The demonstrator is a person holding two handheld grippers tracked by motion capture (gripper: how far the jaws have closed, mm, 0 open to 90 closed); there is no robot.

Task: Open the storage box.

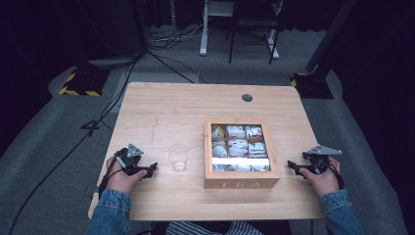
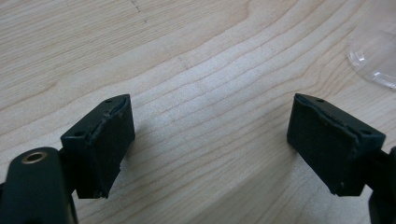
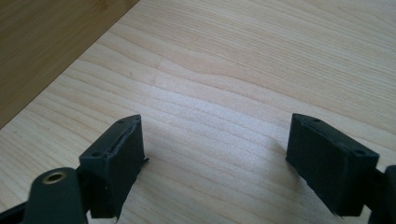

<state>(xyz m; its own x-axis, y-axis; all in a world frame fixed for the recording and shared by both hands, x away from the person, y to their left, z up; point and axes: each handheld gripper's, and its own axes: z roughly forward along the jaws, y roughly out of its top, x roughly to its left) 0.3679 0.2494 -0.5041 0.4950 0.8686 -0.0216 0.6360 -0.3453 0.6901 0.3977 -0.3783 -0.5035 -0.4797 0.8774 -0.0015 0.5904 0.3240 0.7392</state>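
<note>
1. Glass [image 1: 178, 157] stands upright on my table [image 1: 161, 107], just left of the wooden tea box [image 1: 242, 183].
2. My left gripper [image 1: 150, 169] rests near the glass, jaws released, nothing between them.
3. My right gripper [image 1: 292, 166] sits right of the box, jaws released and empty.

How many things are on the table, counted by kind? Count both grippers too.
Grippers: 2, left gripper and right gripper, both open and empty
Clear glass: 1
Wooden tea box: 1
Total: 4
</note>
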